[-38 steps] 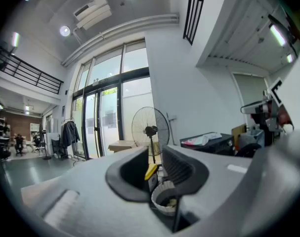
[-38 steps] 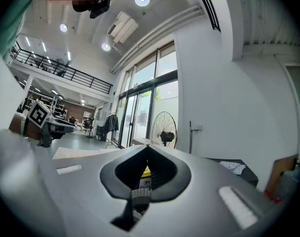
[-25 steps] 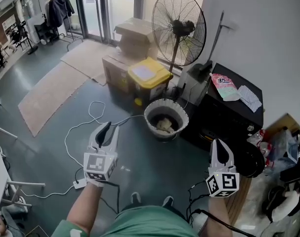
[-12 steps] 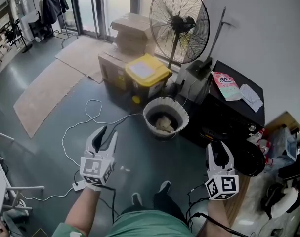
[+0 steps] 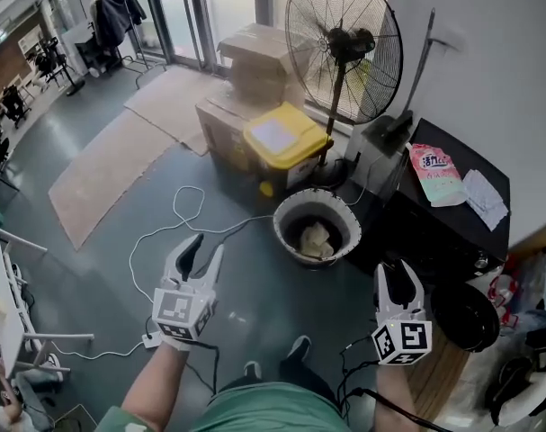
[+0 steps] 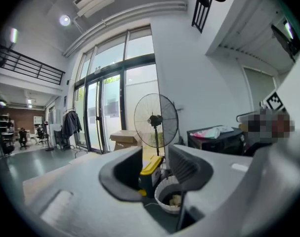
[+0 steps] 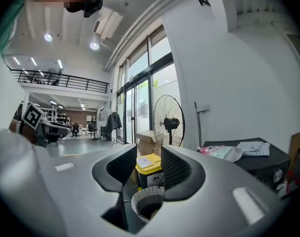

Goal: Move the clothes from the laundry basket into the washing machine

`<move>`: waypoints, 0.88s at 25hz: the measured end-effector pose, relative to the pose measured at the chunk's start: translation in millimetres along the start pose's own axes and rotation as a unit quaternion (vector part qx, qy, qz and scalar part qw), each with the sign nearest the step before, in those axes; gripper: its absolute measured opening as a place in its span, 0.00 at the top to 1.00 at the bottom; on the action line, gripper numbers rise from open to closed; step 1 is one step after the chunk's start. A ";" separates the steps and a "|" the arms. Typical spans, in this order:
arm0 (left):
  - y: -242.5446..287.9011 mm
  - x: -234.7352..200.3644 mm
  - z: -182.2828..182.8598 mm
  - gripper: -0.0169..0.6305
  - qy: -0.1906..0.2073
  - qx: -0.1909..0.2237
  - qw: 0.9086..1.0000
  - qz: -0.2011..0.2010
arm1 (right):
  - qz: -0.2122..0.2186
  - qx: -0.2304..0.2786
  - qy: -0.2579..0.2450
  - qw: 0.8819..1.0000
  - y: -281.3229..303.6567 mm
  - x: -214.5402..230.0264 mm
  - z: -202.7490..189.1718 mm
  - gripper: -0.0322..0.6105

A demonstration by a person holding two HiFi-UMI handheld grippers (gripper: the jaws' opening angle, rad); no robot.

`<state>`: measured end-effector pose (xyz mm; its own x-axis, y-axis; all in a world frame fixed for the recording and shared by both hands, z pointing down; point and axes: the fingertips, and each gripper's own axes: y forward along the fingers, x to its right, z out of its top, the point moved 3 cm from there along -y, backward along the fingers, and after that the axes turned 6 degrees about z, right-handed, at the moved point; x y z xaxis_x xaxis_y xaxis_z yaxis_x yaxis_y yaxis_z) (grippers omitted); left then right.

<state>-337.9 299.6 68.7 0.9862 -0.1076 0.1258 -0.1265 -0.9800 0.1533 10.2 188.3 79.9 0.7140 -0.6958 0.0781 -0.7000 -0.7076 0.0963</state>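
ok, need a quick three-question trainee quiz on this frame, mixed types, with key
1. True or false: the laundry basket is empty.
2. What stands just behind the basket, by the foot of the fan? A) yellow-lidded bin B) chair C) ladder
3. What do the left tongs and right tongs hold?

Key:
1. False. A light garment lies in it.
2. A.
3. Nothing. Both tongs are open and empty, have just been opening, and are short of the basket.
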 end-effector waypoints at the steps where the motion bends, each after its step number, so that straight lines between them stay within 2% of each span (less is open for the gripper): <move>1: 8.0 5.2 2.3 0.72 0.000 0.000 1.000 0.004 | -0.001 0.004 0.000 1.000 6.3 11.4 1.0 0.74; 6: 40.0 26.3 10.3 0.69 0.003 -0.009 1.000 0.021 | 0.010 0.007 0.009 1.000 36.8 57.3 1.7 0.74; 12: 56.0 38.4 11.8 0.69 0.001 -0.021 0.999 0.042 | 0.032 0.005 0.006 0.999 57.2 86.7 4.6 0.74; 22: 74.8 33.5 3.6 0.69 -0.002 -0.031 0.999 0.044 | 0.039 -0.010 0.011 0.999 82.7 94.8 -5.6 0.74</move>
<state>-313.9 222.0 80.9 0.9712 -0.1940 0.1380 -0.2194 -0.9543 0.2027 20.1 64.5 100.8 0.6571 -0.7461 0.1071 -0.7537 -0.6481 0.1093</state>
